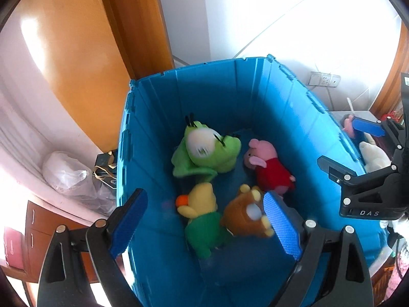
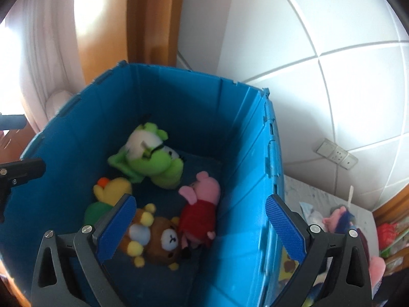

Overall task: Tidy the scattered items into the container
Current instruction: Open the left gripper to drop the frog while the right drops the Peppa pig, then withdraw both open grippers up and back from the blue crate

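Four soft toys lie on the floor of the tall blue ribbed plastic container (image 1: 143,133), directly below both claws, and neither claw touches any of them. The left gripper (image 1: 205,226) hangs over the container's near edge with its black fingers spread wide and nothing between the blue knurled pads (image 1: 129,223); under it lie the brown plush bear with pale yellow paws (image 1: 246,216) and the yellow plush duck with an orange beak and green body (image 1: 202,217), side by side and touching. Farther in, the lime-green fuzzy plush frog with a white belly (image 1: 207,151) sprawls against the far wall, and the pink plush pig in a red dress (image 1: 268,166) lies just right of it. The right gripper (image 2: 200,230) is likewise spread and empty, straddling the container's right wall: its left pad hangs over the bear inside, its right pad outside over a pale counter (image 2: 301,192) where more small plush toys (image 2: 340,217) lie, blurred. White glossy wall tiles (image 2: 345,81) with a grey socket strip (image 2: 336,153) stand behind, beside an orange wooden door frame (image 2: 153,18).
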The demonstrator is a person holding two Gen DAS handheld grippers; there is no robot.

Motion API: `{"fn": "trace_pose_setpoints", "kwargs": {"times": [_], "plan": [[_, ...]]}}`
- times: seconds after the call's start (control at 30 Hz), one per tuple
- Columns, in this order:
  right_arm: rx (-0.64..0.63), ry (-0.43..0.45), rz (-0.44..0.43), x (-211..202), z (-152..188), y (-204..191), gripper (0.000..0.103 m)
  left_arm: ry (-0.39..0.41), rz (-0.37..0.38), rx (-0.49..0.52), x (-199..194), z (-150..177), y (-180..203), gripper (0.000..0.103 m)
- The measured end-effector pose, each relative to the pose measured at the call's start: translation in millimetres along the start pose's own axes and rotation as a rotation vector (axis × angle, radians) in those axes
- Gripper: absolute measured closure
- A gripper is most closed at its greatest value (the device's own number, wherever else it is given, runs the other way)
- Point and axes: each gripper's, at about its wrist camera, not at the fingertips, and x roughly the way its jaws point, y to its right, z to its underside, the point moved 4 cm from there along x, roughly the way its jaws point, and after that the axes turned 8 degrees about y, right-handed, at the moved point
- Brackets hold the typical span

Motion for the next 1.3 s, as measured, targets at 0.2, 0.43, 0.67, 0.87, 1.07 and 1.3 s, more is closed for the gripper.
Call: {"fn": "trace_pose_setpoints", "kwargs": {"times": [0.2, 0.43, 0.67, 0.87, 1.07, 1.3], "plan": [[-0.009, 0.038, -0.010, -47.3, 18.7, -12.6, 0.001, 0.040, -0.007, -0.022, -42.5, 29.1, 8.0, 0.010], [-0.010, 0.094, 0.008, -99.2, 49.0, -25.6, 0.001, 0.107, -0.001, -0.025, -84.1, 64.5, 15.6, 0.010], [0.014, 0.119, 0.027, -143.5, 85.2, -37.2, 0.001, 0.138, 0.012, -0.010, -117.6, 96.0, 21.1, 0.010], [0.043, 0.129, 0.043, -168.1, 110.1, -41.2, 0.001, 0.171, 0.015, -0.024, -141.7, 120.7, 19.8, 0.010], [0.057, 0.145, 0.063, -192.2, 131.5, -43.9, 0.001, 0.209, 0.007, -0.036, -163.7, 143.6, 21.8, 0.010], [0.083, 0.172, 0.036, -216.4, 161.2, -43.9, 0.001, 0.230, 0.012, -0.050, -188.5, 175.3, 39.9, 0.010]]}}
